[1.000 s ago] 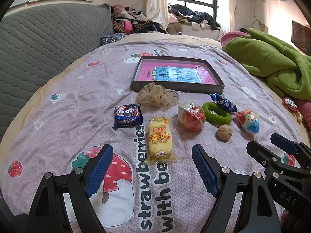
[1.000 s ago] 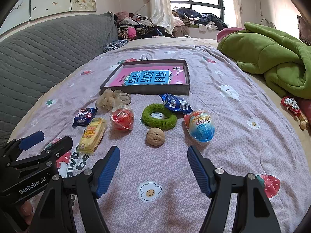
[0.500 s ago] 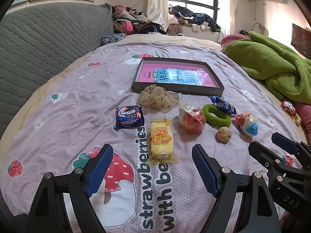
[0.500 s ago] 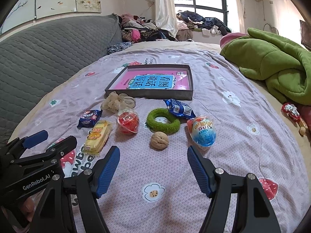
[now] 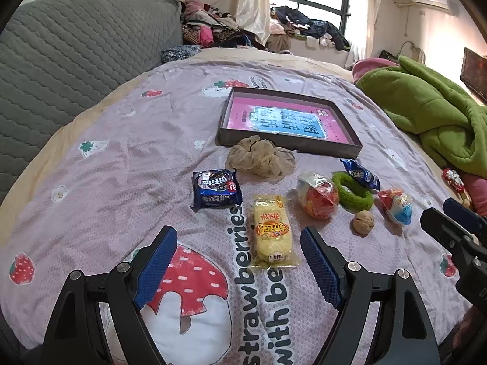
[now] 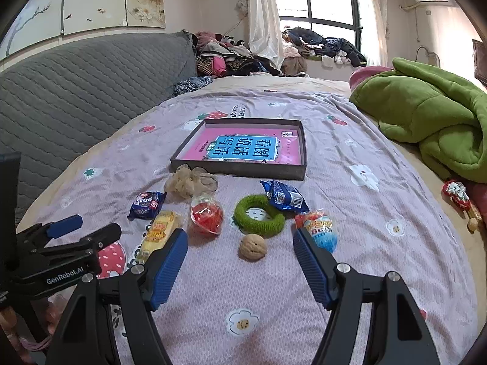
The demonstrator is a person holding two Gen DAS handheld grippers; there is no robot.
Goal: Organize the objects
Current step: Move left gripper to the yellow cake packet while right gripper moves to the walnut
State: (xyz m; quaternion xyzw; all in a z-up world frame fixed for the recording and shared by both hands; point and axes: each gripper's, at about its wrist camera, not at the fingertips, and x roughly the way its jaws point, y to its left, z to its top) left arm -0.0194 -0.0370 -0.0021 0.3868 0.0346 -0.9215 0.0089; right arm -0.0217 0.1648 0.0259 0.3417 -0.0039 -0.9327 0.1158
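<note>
A shallow grey box [image 5: 331, 149] [image 6: 243, 170] with a pink and blue book inside lies mid-bed. In front of it are a beige scrunchie [image 5: 258, 158] [image 6: 190, 182], a blue cookie pack [image 5: 216, 189] [image 6: 146, 204], a yellow cake pack [image 5: 272, 231] [image 6: 158, 231], a red-filled clear capsule [image 5: 318, 194] [image 6: 206, 214], a green ring [image 5: 354, 197] [image 6: 258, 216], a walnut [image 5: 362, 222] [image 6: 252, 247], a small blue packet [image 5: 360, 174] [image 6: 284, 196] and an egg-shaped toy [image 5: 397, 205] [image 6: 319, 229]. My left gripper [image 5: 237, 261] is open just short of the cake pack. My right gripper [image 6: 240, 263] is open around the walnut's near side.
The quilt [image 5: 121, 158] has a strawberry print. A grey quilted headboard [image 5: 61, 60] runs along the left. A green blanket [image 6: 432, 115] is heaped at the right, with a small red wrapped toy [image 6: 456, 194] near the bed's right edge. Clothes pile up by the window.
Both grippers have tilted up a little and drawn slightly back, so the objects sit higher and smaller in view. Both stay open. Nothing on the bed has moved.
</note>
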